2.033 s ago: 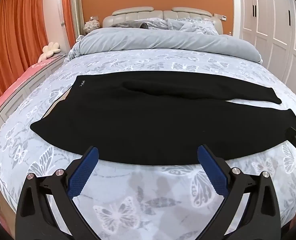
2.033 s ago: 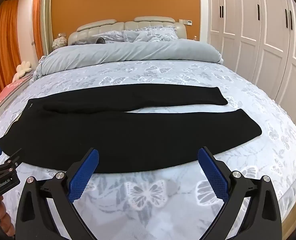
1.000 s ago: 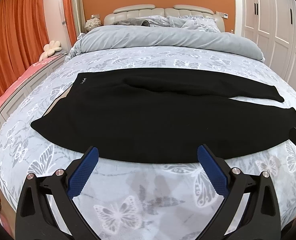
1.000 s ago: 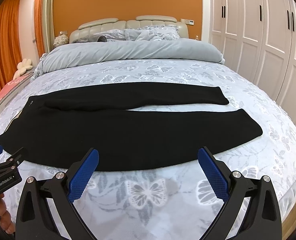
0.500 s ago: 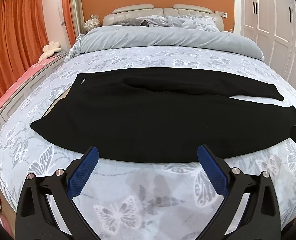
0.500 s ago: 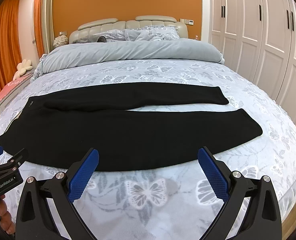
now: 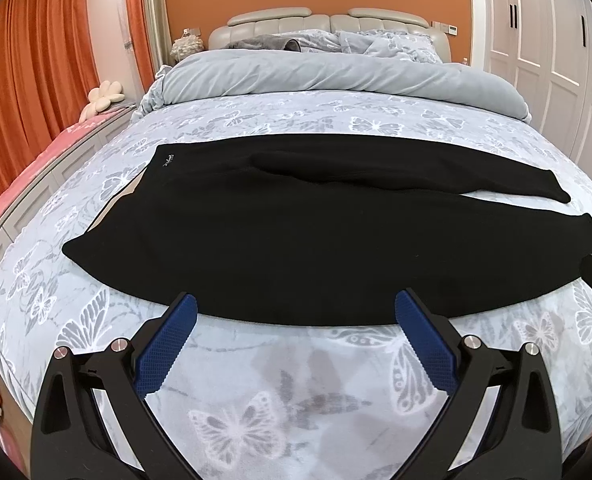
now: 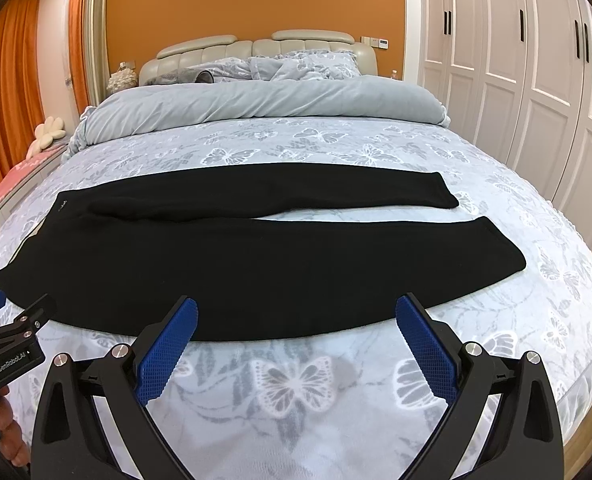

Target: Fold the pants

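Observation:
Black pants (image 7: 296, 232) lie flat across the bed, waistband at the left, both legs running right, the far leg slightly apart from the near one. They show in the right wrist view too (image 8: 256, 264). My left gripper (image 7: 296, 316) is open and empty, just short of the pants' near edge. My right gripper (image 8: 296, 316) is open and empty, also at the near edge. The left gripper's body (image 8: 12, 344) shows at the left edge of the right wrist view, near the waistband corner.
The bed (image 8: 296, 392) has a butterfly-print sheet. A rolled grey duvet (image 7: 335, 76) and pillows lie at the headboard. White wardrobes (image 8: 515, 60) stand at the right, orange curtains (image 7: 28, 80) and a pink bench at the left.
Both grippers have stayed open and almost still; the views have shifted only slightly. The pants have not moved.

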Demonstrator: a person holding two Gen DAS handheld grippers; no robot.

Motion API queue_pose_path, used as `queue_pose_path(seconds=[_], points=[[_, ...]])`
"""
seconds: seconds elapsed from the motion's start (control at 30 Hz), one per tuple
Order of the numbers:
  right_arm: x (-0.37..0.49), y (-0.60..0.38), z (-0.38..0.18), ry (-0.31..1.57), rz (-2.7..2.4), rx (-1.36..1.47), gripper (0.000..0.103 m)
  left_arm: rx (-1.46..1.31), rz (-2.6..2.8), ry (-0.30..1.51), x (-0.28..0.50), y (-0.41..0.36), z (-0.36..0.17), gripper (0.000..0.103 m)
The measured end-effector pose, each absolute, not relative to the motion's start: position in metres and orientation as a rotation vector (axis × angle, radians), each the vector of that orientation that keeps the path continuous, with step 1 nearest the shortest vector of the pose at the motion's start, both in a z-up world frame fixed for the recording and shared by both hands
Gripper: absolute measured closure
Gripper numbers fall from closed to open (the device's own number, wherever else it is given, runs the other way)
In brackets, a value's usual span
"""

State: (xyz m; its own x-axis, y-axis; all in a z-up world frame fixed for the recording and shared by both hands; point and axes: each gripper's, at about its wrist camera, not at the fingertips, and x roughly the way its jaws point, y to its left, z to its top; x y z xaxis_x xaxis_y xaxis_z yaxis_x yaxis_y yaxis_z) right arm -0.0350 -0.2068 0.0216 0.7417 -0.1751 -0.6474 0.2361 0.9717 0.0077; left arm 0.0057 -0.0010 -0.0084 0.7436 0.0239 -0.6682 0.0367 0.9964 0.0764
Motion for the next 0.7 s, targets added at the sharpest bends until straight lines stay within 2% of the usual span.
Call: queue_pose_path(seconds=[0.7], points=[[-0.0349, -0.2038, 0.0178, 0.707, -0.226, 0.086, 0.005, 0.086, -0.008, 0.732, 0.0056, -0.0001, -0.0097, 0.005]])
